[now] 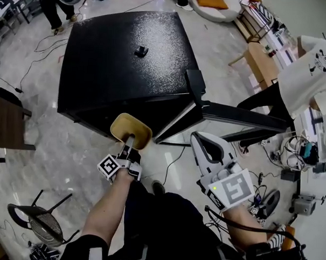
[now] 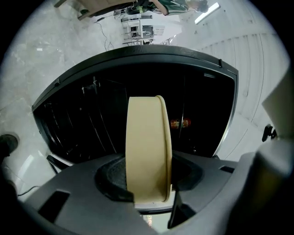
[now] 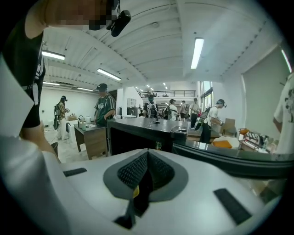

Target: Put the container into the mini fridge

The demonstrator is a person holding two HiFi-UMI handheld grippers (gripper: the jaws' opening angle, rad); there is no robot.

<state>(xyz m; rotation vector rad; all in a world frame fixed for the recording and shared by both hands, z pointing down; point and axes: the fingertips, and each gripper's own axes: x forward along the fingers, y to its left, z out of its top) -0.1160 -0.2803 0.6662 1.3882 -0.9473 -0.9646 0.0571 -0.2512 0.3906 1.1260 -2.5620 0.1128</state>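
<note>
A person in a white shirt (image 1: pixel 311 74) is standing at the right edge — a black chair (image 1: pixel 40 221) is sitting on the marble floor (image 1: pixel 70 155), lower left.

Matt beige plastic container (image 2: pixel 146 151), glossy black mini fridge (image 1: pixel 123 60) (top finely pebbled), polished marble-look floor (image 1: pixel 59 149)

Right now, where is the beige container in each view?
Head view: container lower centre, at the left gripper's tip.
Left gripper view: container at centre, clamped between the jaws.
Right gripper view: not in it.
Shared landmark: the black mini fridge.
</note>
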